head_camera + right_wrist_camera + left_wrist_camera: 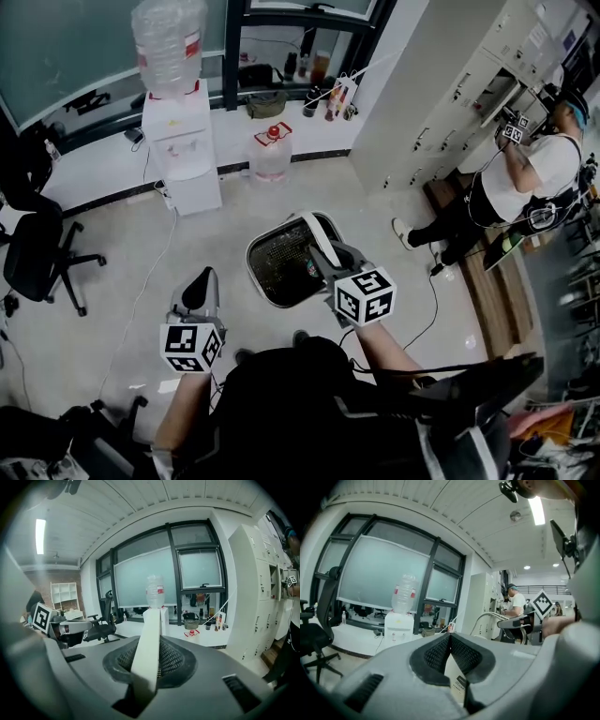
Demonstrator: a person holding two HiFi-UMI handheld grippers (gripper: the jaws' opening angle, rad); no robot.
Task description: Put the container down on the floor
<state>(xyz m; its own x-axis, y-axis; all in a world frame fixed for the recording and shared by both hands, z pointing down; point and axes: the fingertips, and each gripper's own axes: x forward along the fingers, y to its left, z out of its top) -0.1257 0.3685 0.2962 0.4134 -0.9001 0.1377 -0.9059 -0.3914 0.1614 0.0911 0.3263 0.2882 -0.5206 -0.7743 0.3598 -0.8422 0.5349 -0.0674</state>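
White-rimmed and lined with dark mesh, the container is being carried by its white strap handle and is judged to be hanging clear of the floor. In the head view it is being shown at the centre of the frame, mouth upward, with the handle arching across it from about 11 o'clock to 5 o'clock.

The handle is being clamped by the right gripper. In the right gripper view the pale strap is being pinched flat between the two mesh pads, running from 6 o'clock up toward 12 o'clock. The container body is therefore hanging straight below those jaws, with the floor below it. The coming move is judged to be a plain vertical lowering by the right arm alone.

The left gripper is being held at 8 o'clock from the container, well apart from it. Its jaws are being pressed together with nothing gripped, so no load is being taken there.

The gap between the container's base and the floor is being hidden by the container itself, so the height left cannot be judged. The near rim is being covered by the right gripper and its marker cube. Whatever is lying inside the mesh is too dark to make out. A cable is lying on the floor at 3 o'clock from the container and is being judged a possible snag.
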